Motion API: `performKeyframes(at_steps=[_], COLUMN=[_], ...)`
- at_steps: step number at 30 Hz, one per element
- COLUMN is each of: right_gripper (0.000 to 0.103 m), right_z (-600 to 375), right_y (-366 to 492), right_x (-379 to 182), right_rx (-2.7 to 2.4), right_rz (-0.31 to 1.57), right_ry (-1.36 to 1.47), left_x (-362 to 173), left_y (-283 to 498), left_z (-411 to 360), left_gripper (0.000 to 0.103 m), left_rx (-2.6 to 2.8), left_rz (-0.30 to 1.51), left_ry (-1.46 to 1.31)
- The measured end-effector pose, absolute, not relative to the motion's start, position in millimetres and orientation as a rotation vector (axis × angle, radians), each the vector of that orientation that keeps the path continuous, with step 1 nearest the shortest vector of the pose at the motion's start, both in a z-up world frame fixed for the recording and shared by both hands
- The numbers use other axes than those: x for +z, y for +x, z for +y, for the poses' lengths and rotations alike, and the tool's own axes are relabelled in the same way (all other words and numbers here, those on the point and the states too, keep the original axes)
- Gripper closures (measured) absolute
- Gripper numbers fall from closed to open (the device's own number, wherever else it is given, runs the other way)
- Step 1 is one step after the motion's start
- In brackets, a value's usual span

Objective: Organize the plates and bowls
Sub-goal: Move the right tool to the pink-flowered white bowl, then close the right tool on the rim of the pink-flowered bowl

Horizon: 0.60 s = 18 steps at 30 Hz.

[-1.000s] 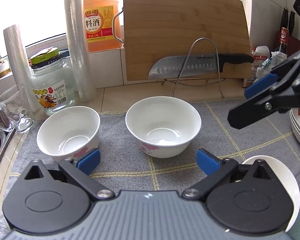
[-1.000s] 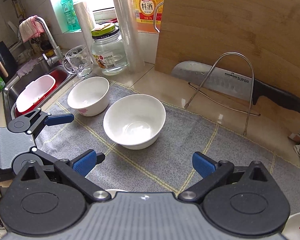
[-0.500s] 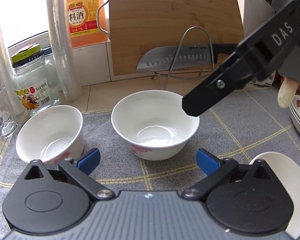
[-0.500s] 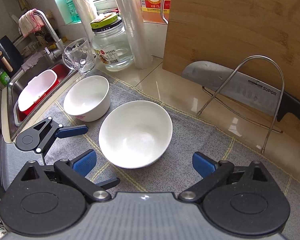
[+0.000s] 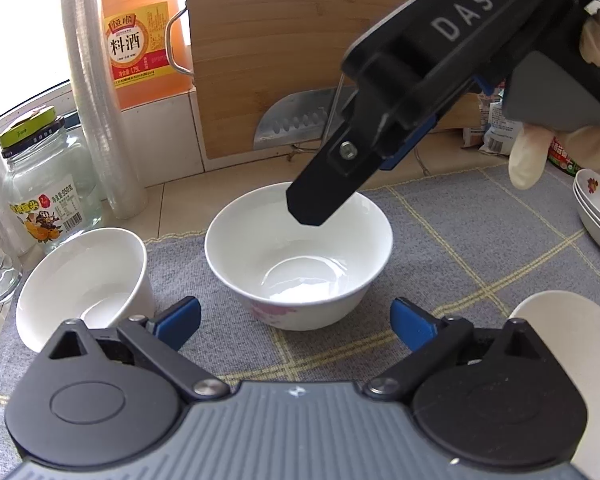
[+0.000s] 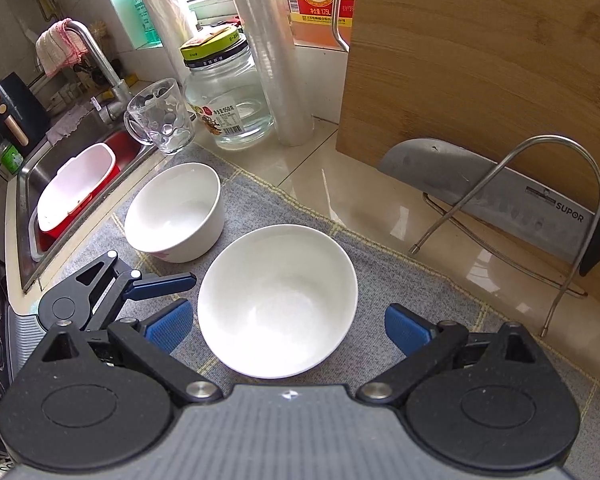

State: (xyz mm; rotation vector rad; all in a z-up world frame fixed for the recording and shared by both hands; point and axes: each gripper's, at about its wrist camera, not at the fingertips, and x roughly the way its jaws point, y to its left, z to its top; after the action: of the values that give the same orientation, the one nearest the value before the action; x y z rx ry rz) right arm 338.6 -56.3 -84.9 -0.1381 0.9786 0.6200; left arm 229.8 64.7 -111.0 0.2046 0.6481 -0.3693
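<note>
- Currently, right gripper (image 6: 288, 326): jaws spread wide, poised above the larger bowl (image 6: 278, 300) on the grey mat (image 6: 400, 276).
- Left gripper (image 5: 295, 322): jaws apart, empty, just short of that bowl.
- Smaller bowl (image 6: 175, 212): adjacent, sink-side.

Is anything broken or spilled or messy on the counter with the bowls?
Nothing looks broken or spilled. The big white bowl and the smaller white bowl stand upright and empty on the gray mat. The cleaver rests in its wire rack. The right gripper, open, hovers over the big bowl.
</note>
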Motion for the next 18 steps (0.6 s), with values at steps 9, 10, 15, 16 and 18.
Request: performKeyframes(at_steps=[9, 10, 15, 16, 18], right_gripper=[0.0, 0.0, 0.005, 0.007, 0.01], right_z=[-46.6, -46.3, -45.2, -44.9, -44.4], right_y=[351.7, 354.5, 366.0, 367.6, 370.5], right_x=[-94.4, -95.7, -103.6, -104.9, -106.7], right_rx=[0.63, 0.629, 0.624, 0.624, 0.626], right_rz=[0.992, 0.996, 1.019, 1.021, 1.026], right_ry=[-0.149, -0.144, -0.124, -0.12, -0.112], left_x=[-113.7, -113.9, -114.5, -114.1, -113.5], left_y=[238.1, 239.5, 242.7, 242.6, 242.7], left_z=[64.7, 65.1, 67.4, 67.7, 68.9], left_gripper=[0.007, 0.008, 0.016, 0.016, 0.016], left_rx=[-0.411, -0.413, -0.429, -0.429, -0.431], left_rz=[0.652, 0.652, 0.656, 0.652, 0.653], left_ry=[0.201, 0.201, 0.191, 0.19, 0.182])
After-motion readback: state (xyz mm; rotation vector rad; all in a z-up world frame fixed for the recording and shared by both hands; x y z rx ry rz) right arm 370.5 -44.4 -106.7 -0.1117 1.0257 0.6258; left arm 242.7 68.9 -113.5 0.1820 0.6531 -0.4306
